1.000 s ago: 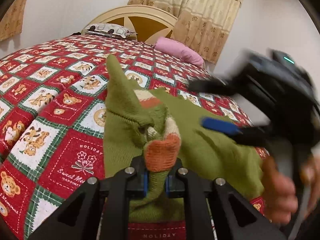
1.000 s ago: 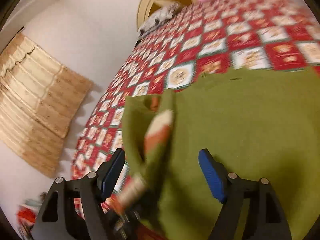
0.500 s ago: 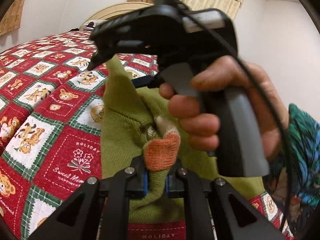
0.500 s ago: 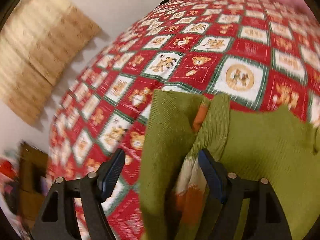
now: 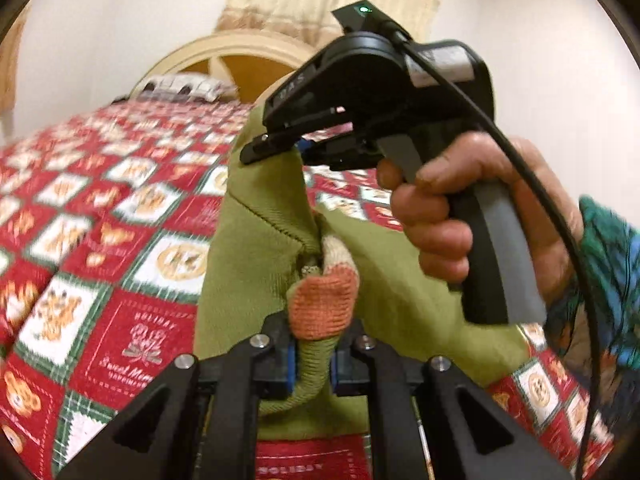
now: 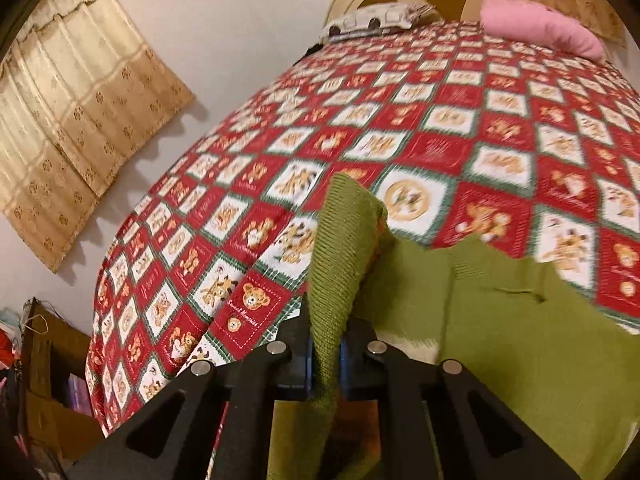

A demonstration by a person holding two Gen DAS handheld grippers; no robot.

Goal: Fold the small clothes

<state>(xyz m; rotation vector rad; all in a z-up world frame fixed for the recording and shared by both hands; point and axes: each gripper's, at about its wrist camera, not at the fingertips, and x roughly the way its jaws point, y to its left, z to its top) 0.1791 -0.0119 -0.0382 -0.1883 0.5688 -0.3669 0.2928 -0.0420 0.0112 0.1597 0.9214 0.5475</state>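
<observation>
Left wrist view shows the left tongs (image 5: 313, 360) clamped on the green sweater (image 5: 256, 248) sleeve cuff and the right tongs (image 5: 298, 148) pinching its upper edge above the bed (image 5: 120, 216), likely mid-fold; next, lay it flat.

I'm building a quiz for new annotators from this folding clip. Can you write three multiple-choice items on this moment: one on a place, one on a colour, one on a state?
1. Where does the green sweater lie?
A. on a wooden floor
B. on the patchwork bedspread
C. in a basket

2. What colour is the cuff at the left gripper?
A. orange
B. blue
C. black

3. How is the right gripper?
A. open above the cloth
B. shut on nothing
C. shut on a sweater fold

Key: 1 B, red quilt squares show all around it; 2 A, orange knit sits just above the fingers; 3 C, green knit is pinched between its fingers.
</observation>
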